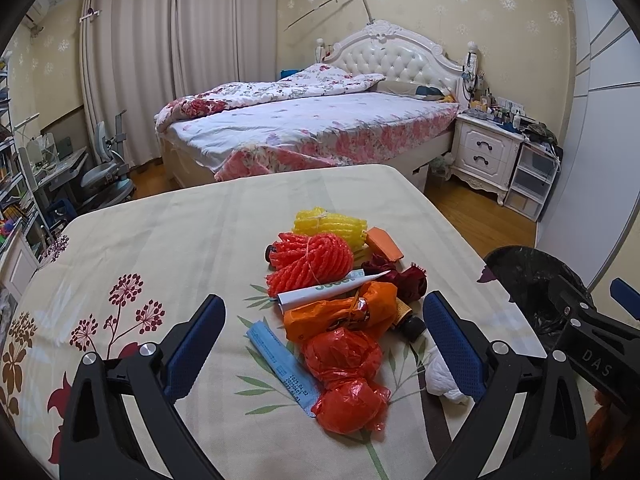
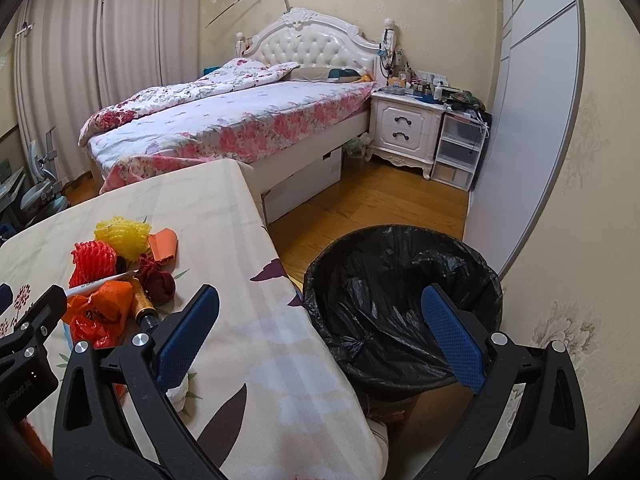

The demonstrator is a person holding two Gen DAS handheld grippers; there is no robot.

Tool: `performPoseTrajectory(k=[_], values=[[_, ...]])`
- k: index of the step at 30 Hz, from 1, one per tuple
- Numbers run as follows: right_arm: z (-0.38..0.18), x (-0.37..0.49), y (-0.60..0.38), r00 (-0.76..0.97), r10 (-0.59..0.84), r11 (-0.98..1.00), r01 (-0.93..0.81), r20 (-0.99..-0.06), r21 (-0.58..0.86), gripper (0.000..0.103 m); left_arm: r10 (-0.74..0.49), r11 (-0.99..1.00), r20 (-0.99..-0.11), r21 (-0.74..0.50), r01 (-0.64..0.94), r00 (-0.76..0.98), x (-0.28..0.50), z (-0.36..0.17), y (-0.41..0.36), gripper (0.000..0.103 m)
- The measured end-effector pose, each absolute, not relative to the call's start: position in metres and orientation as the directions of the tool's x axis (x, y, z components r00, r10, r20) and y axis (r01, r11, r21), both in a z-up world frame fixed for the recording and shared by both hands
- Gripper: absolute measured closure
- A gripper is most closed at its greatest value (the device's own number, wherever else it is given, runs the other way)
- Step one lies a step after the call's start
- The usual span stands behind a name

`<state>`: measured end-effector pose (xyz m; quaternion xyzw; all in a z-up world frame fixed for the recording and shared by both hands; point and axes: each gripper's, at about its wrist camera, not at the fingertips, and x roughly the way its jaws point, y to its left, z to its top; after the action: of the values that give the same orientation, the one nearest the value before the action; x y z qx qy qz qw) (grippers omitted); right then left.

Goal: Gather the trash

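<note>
The left gripper (image 1: pixel 324 338) stands wide open and empty over the trash (image 1: pixel 336 304) on the table (image 1: pixel 160 240). At 3 o'clock, the right gripper (image 2: pixel 320 332) is wide open and empty; the bin (image 2: pixel 400 304) beside the table holds only a black liner.

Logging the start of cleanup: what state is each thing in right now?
Left claw: open, empty, over the pile.
Right claw: open, empty.
Trash bin: open, black liner, looks empty.
Red plastic bag: crumpled, on table.
Red foam net: bundled, tied.
Nightstand drawers: closed.
</note>
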<state>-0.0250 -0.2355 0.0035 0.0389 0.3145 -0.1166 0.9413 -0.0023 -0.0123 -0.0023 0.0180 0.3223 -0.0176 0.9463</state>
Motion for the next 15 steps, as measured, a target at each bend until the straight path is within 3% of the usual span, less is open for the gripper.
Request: performPoseTrajectory(k=[15], values=[[0.0007,-0.0253,-0.2337,0.772,-0.193,0.97,0.244,-0.605,0.002,0.004,-0.021,0.999,-0.617,0.018,0.041,0.787,-0.0013,-0.006,-0.0111,0.007]])
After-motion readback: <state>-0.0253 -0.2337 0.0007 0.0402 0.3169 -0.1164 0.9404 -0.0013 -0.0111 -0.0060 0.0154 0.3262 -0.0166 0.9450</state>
